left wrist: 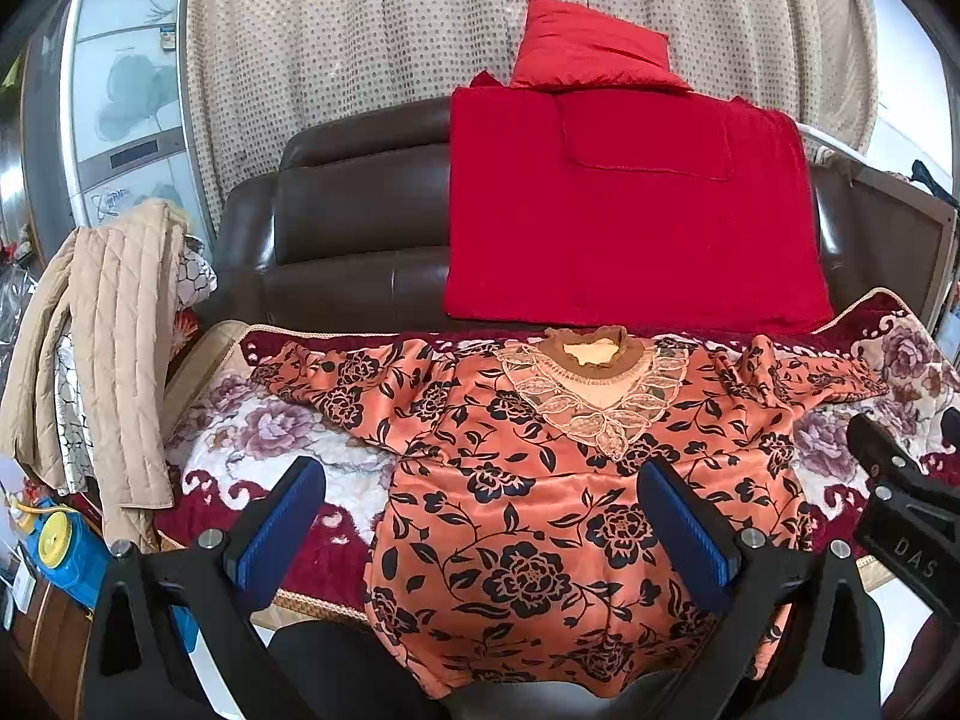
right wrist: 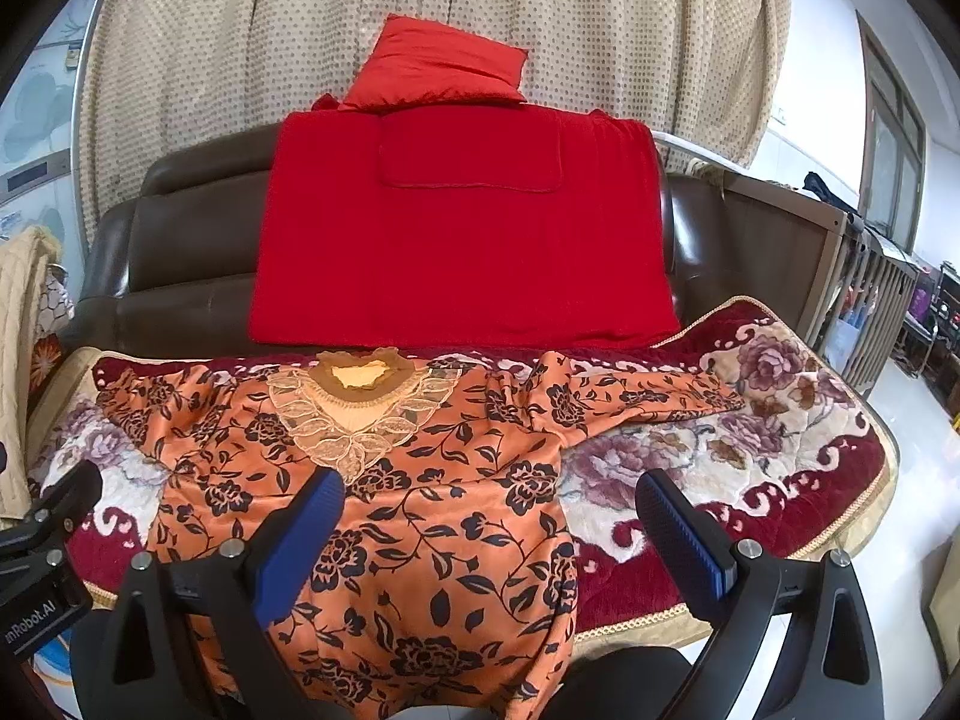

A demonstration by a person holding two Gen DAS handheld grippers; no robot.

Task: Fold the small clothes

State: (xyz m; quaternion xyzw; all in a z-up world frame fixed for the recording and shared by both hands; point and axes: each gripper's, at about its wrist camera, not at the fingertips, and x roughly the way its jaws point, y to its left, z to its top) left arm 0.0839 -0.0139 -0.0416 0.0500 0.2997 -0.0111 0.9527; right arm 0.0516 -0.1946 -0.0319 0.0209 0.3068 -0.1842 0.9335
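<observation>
Garment: one orange floral top (left wrist: 540, 510) spread flat mid-blanket (right wrist: 780, 420), hem over front edge | left gripper (left wrist: 480, 510), right gripper (right wrist: 489, 531) both agape, empty | writing: "DAS", "mRobot.AI"

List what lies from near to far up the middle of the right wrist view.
Orange flowered top → its lace collar → dark red edge of the flowered blanket → red cloth over the brown sofa → red pillow → beige curtain.

Red cushion (left wrist: 591, 48), brown sofa (left wrist: 336, 228), curtain (left wrist: 360, 30)
</observation>
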